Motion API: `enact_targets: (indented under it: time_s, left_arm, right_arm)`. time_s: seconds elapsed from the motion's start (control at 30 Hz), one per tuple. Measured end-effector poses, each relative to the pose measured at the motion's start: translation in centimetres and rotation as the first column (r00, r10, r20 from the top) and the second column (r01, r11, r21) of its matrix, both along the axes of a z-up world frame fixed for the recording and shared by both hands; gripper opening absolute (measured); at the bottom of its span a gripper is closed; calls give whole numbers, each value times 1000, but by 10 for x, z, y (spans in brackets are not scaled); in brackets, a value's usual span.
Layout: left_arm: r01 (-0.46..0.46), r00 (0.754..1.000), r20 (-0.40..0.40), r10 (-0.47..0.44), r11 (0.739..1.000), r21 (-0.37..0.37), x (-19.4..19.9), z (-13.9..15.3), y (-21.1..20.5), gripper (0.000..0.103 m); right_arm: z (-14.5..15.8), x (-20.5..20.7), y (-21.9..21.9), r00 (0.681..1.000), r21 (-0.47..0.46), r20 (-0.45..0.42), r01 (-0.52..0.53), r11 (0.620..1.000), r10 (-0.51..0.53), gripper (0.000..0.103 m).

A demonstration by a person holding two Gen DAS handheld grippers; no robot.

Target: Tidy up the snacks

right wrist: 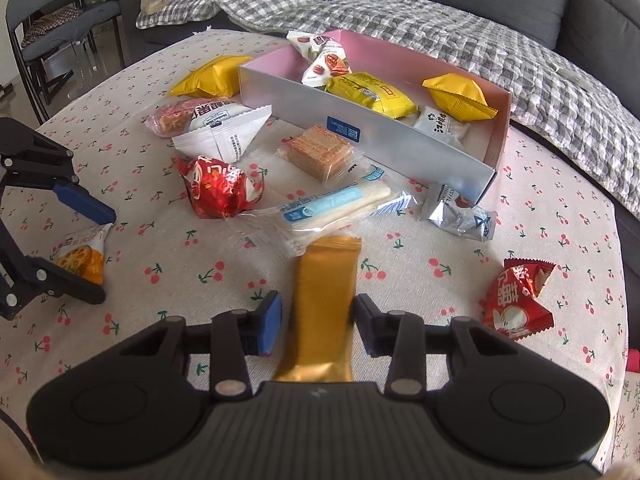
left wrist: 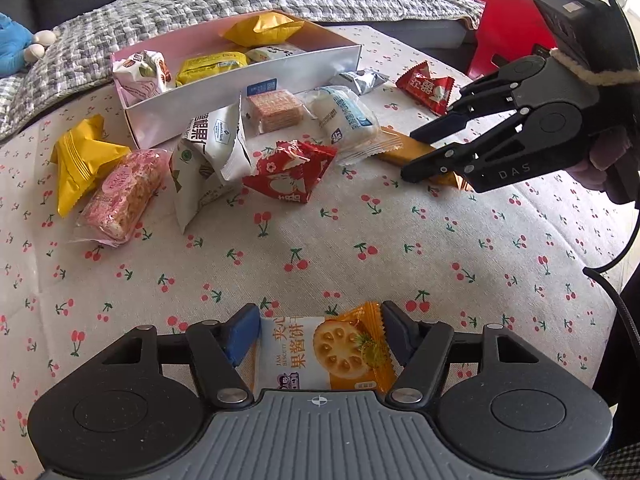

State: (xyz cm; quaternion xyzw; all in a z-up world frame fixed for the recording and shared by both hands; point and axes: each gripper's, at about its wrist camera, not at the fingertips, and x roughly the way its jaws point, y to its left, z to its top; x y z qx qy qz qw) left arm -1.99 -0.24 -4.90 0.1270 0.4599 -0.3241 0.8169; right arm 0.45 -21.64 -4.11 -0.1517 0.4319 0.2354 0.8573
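A long white box with a pink inside (left wrist: 256,80) (right wrist: 400,148) holds several snack packs. More snacks lie loose in front of it on the cherry-print cloth. My left gripper (left wrist: 316,338) (right wrist: 96,256) has its fingers on both sides of an orange jam biscuit pack (left wrist: 320,352) (right wrist: 82,258), touching its edges. My right gripper (right wrist: 318,320) (left wrist: 412,154) straddles a gold bar-shaped pack (right wrist: 324,300) (left wrist: 404,146); the right finger touches it, and a small gap shows at the left pad.
Loose packs include a red one (left wrist: 290,170), a clear-wrapped white roll (right wrist: 336,204), a wafer pack (right wrist: 320,152), a silver one (right wrist: 460,212) and a red one (right wrist: 516,300) at the right. A sofa with a checked blanket (right wrist: 440,40) lies behind the table.
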Motion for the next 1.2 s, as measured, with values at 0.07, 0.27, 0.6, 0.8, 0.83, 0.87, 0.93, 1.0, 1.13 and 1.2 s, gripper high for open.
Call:
enact_targets:
  time_s: [0.07,0.27,0.6,0.8,0.83,0.87,0.93,1.0,1.13,1.2]
  left_arm:
    - [-28,999,26,28,1000,-3,1,0,0,66]
    - [-134,984,117,136,991,-28,8,-4,5,66]
    - [45,991,124,-46,999,14,14,-2,6,80]
    - [188,972,123,-198,978,86,12,3,9,89]
    - [208,968,123,-220,973,101,11,2,9,89]
    - [230,962,121,-244,966,117,11,2,9,89]
    - [274,947,130,-293,950,147,9,2,8,89]
    - [302,939,115,-325,937,175,9,2,8,89]
    - [229,965,87,-247,957,177,19,0,10,89]
    - [182,979,58,-193,971,157,25,-2,12,90]
  right_arm:
    - [1,-4,4,1000,-12,2,6,1000,-6,28]
    - [3,-11,15,999,-26,-19,31,999,-32,26]
    - [6,-25,26,998,-9,-57,-28,1000,28,30]
    - [9,-33,31,995,-27,-40,-88,996,87,39]
    - [9,-34,31,995,-29,-42,-89,996,88,40]
    - [8,-34,32,995,-34,-43,-89,995,87,41]
    - [7,-33,32,995,-39,-46,-86,995,85,41]
    - [5,-31,31,995,-40,-55,-82,996,79,41]
    - [3,-30,32,995,-43,-58,-81,996,79,41]
    - [3,-29,32,996,-40,-60,-76,996,73,41]
